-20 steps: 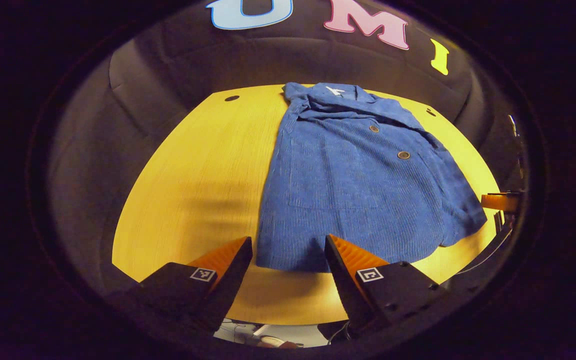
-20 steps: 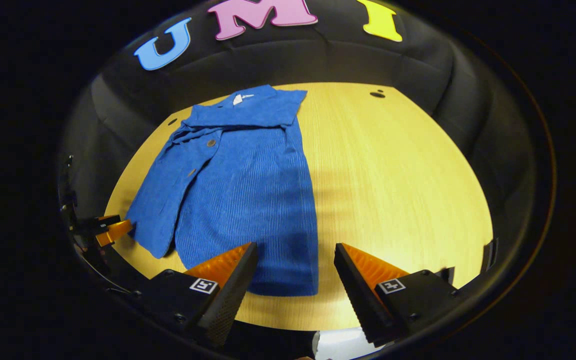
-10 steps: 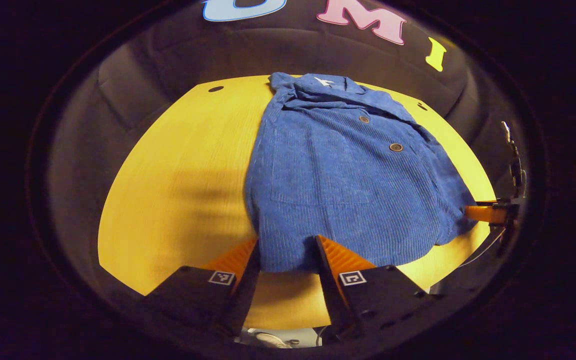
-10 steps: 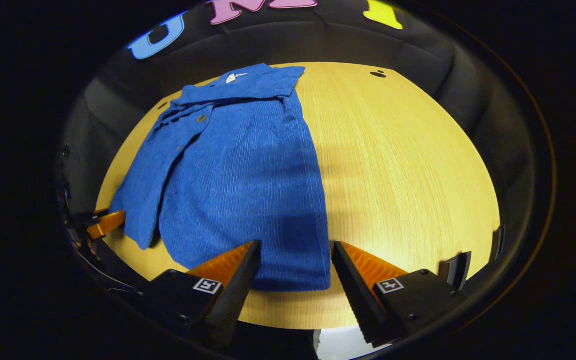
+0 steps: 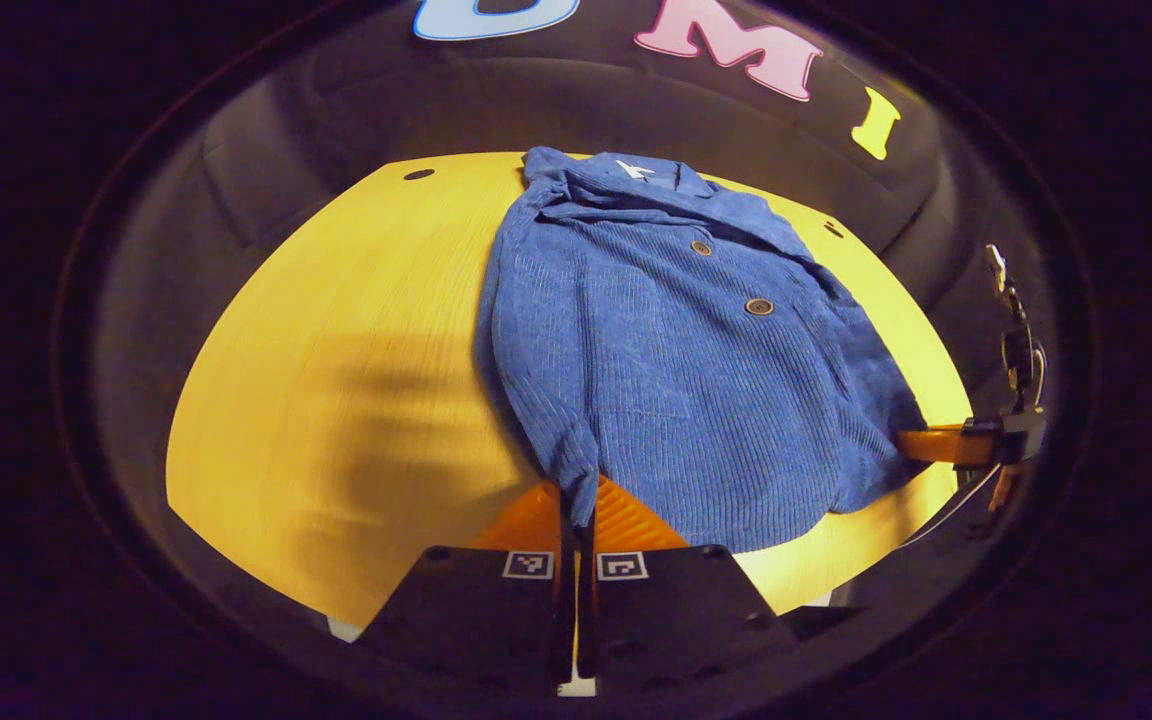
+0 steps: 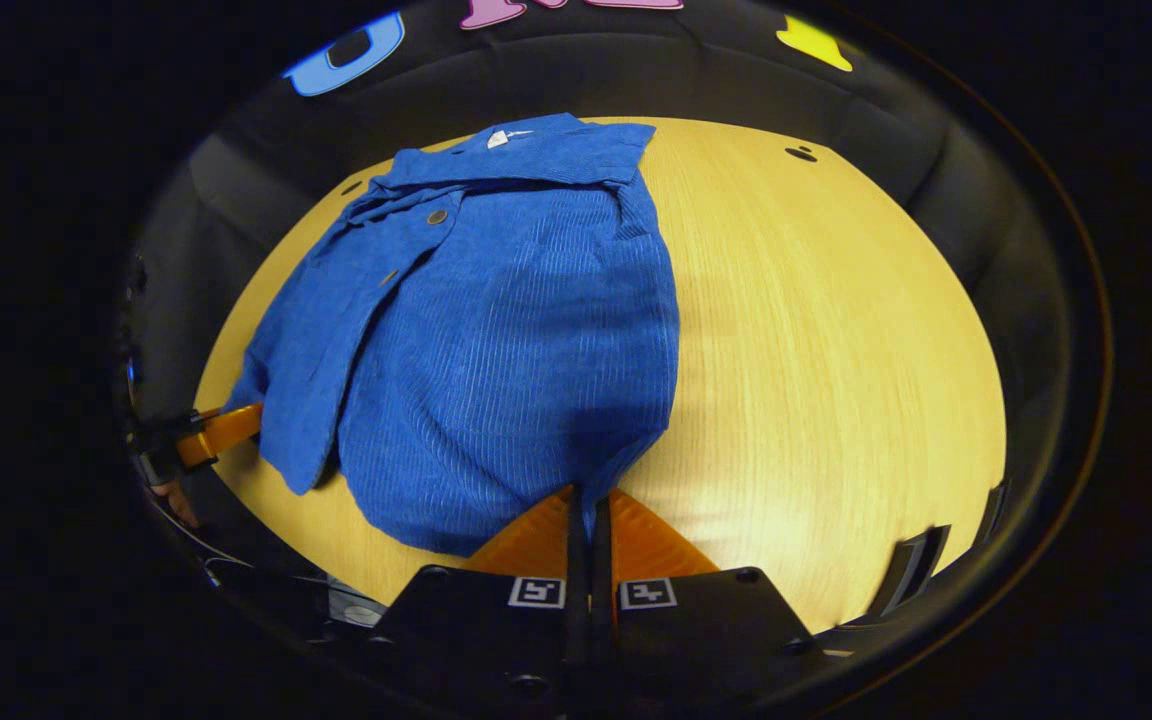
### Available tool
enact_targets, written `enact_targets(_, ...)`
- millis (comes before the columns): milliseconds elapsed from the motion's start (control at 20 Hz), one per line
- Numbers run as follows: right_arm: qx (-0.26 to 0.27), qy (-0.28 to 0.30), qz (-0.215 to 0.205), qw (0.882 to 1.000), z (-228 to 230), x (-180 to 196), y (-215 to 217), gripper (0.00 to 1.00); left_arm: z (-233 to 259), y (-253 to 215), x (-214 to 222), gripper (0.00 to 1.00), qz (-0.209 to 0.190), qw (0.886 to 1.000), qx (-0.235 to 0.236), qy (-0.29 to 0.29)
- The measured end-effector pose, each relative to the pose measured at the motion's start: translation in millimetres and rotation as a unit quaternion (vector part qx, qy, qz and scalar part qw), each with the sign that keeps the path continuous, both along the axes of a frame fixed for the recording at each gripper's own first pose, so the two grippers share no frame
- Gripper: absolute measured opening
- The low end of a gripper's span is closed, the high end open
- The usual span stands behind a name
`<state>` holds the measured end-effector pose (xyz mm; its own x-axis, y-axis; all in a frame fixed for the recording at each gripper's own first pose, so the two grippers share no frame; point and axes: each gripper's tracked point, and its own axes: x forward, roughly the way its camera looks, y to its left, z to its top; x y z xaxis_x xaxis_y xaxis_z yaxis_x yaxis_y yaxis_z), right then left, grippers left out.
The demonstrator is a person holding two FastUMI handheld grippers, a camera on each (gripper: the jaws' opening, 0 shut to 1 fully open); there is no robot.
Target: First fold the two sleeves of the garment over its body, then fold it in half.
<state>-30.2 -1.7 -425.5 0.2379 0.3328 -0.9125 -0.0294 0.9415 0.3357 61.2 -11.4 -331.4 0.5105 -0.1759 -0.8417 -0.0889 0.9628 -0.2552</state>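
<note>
A blue corduroy jacket (image 5: 676, 370) lies on the yellow wooden table (image 5: 336, 380), collar at the far end, both sleeves folded over its body. In the left gripper view my left gripper (image 5: 576, 510) is shut on the near left corner of the hem, and the cloth bunches up there. In the right gripper view the same blue jacket (image 6: 496, 330) has its near right hem corner pinched in my shut right gripper (image 6: 588, 505). Each view catches the other gripper at the jacket's far side: the right gripper (image 5: 946, 445) and the left gripper (image 6: 216, 435).
The table (image 6: 836, 350) has bare wood beside the jacket on both sides. Small dark holes (image 5: 418, 174) mark its far corners. Black cloth walls (image 5: 336, 110) close in behind and around the table. The near table edge runs just under both grippers.
Both grippers moved in over the hem and went from open to shut on its two near corners. The hem edge has lifted and rounded, pulled together at each pinch.
</note>
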Motion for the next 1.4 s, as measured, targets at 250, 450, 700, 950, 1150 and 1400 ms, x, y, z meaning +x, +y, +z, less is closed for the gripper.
enact_targets(250,0.007,-0.017,0.005,1.0,9.2,14.1,-1.5,0.05,11.5,1.4,-5.0,0.0,0.022,0.999,-0.02,0.014)
enact_targets(450,0.014,-0.087,0.055,0.995,50.6,67.5,11.8,0.05,69.0,6.7,36.7,0.0,0.034,0.998,-0.03,-0.038)
enact_targets(700,0.058,-0.174,0.043,0.982,116.6,187.7,25.3,0.05,134.6,26.7,120.3,0.0,0.044,0.994,-0.044,-0.094)
enact_targets(950,0.071,-0.222,0.011,0.972,133.4,300.3,18.1,0.04,166.2,47.0,220.8,0.0,0.06,0.987,-0.039,-0.143)
enact_targets(1150,0.071,-0.253,-0.043,0.964,124.5,391.4,8.2,0.04,181.6,59.4,320.5,0.0,0.109,0.972,-0.092,-0.185)
enact_targets(1400,0.014,-0.274,-0.073,0.959,77.0,495.4,-5.7,0.04,160.5,112.1,446.0,0.0,0.147,0.954,-0.009,-0.262)
